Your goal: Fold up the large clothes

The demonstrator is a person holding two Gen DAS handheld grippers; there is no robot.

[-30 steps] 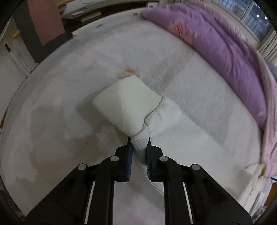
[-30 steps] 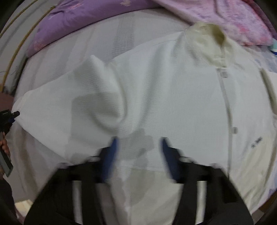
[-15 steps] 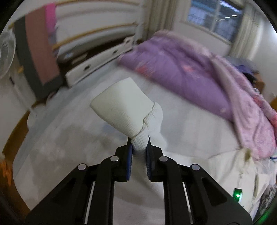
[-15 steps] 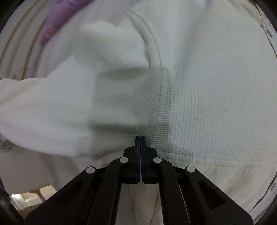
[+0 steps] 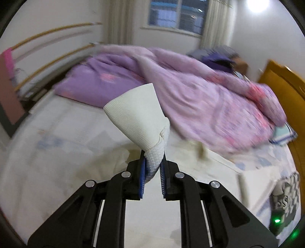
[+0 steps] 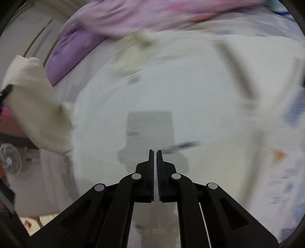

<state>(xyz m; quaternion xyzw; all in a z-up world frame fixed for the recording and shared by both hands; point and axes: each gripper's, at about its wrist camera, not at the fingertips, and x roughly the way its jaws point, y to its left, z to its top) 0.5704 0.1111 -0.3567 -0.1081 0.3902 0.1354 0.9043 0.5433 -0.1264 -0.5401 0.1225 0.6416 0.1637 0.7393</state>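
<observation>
The left tongs (image 5: 152, 164) are clamped on the sleeve (image 5: 140, 122) of a cream shirt, near its ribbed cuff, which stands up and flares above the blue pads (image 5: 142, 177). The sleeve is lifted clear of the bed (image 5: 57, 145). Beyond it a purple quilt (image 5: 200, 91) lies heaped across the far side of the bed, with a window (image 5: 175, 15) and curtains on the wall behind and a wooden door (image 5: 282, 84) at the right edge.

In the right wrist view, the right tongs (image 6: 154, 158) are drawn together with only a thin slit between the pads; nothing shows between them. They hang over the shirt body (image 6: 171, 91), which lies spread flat on the bed and fills most of that view, though it is badly blurred. At the left of the same view the raised sleeve (image 6: 36, 106) hangs as a cream fold, with the other tongs just visible at its outer edge. The quilt (image 6: 118, 21) runs along the top, and a small fan (image 6: 10, 159) stands low at the left.
</observation>
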